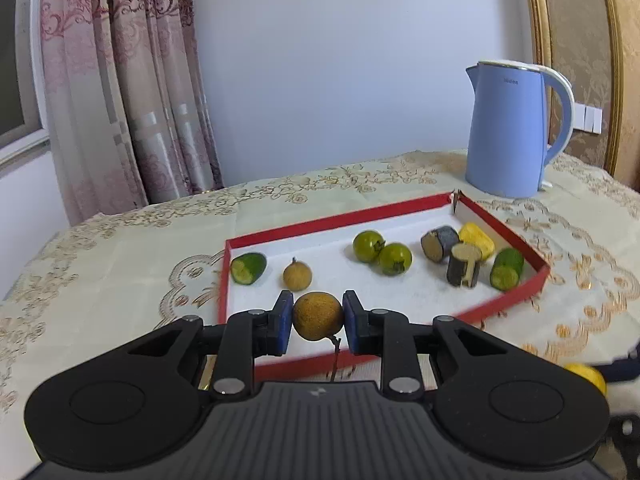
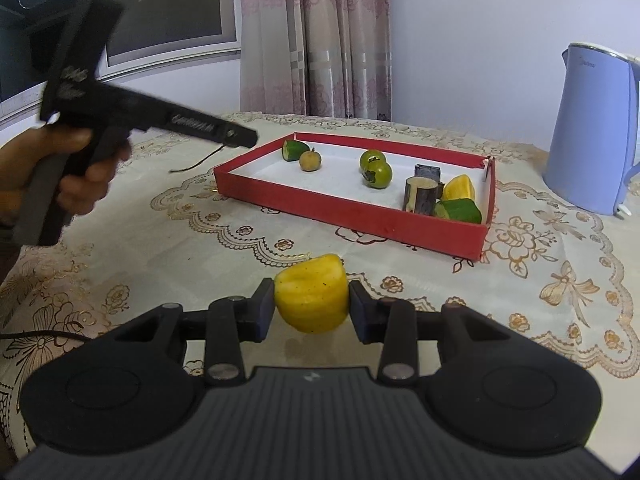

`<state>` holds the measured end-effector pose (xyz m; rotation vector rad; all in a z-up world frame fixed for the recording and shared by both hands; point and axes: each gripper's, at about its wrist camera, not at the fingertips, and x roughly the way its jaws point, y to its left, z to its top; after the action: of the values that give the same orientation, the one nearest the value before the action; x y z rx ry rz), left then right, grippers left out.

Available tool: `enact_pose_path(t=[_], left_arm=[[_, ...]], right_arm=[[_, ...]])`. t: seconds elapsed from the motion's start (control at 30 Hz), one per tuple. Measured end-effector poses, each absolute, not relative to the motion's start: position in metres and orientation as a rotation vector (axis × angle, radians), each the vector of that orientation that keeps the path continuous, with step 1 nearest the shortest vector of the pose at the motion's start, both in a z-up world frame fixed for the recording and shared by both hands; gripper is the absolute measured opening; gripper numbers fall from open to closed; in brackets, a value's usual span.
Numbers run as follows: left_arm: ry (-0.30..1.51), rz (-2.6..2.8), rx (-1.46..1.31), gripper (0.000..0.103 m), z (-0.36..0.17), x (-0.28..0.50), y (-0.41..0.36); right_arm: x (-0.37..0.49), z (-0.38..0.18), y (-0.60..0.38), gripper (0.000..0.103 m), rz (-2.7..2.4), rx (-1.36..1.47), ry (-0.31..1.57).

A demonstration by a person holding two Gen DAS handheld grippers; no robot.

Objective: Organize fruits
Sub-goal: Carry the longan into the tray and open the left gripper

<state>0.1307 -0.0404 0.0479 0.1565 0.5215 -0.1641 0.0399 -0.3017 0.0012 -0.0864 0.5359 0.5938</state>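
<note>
Brown, rough-skinned longan (image 1: 318, 316) sits clamped between the blue pads of your left gripper (image 1: 316, 318), jaws nearly shut on it, its stem hanging below. It hangs over the near edge of the red tray (image 1: 384, 210). Your right gripper (image 2: 311, 306) has its jaws closed a little wider on a yellow fruit chunk (image 2: 311, 298), held low over the tablecloth (image 2: 168, 248), short of the tray.

Step in hand, as judged: place the longan with its kind. A second longan (image 1: 297, 276) lies just ahead inside the tray; lower yours beside it, then part the pads slowly so the round fruit does not roll.

Around it: a cucumber end (image 1: 248, 268) to the left of that longan, two green tomatoes (image 1: 382, 252) mid-tray, dark sugarcane pieces (image 1: 452, 256), another yellow chunk (image 1: 478, 240) and a second cucumber piece (image 1: 506, 270) at the right end. Clear the tray's near wall when you go down. The blue kettle (image 1: 512, 132) stands well behind, out of the way.
</note>
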Motion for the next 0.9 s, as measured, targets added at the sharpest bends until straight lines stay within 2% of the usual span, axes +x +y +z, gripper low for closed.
enact_pose_path(t=[0.9], left_arm=[[0.654,-0.149,0.217,0.026,0.002,0.246,-0.081]], right_arm=[[0.042,-0.005,-0.305,0.037,0.587,-0.059,0.553]])
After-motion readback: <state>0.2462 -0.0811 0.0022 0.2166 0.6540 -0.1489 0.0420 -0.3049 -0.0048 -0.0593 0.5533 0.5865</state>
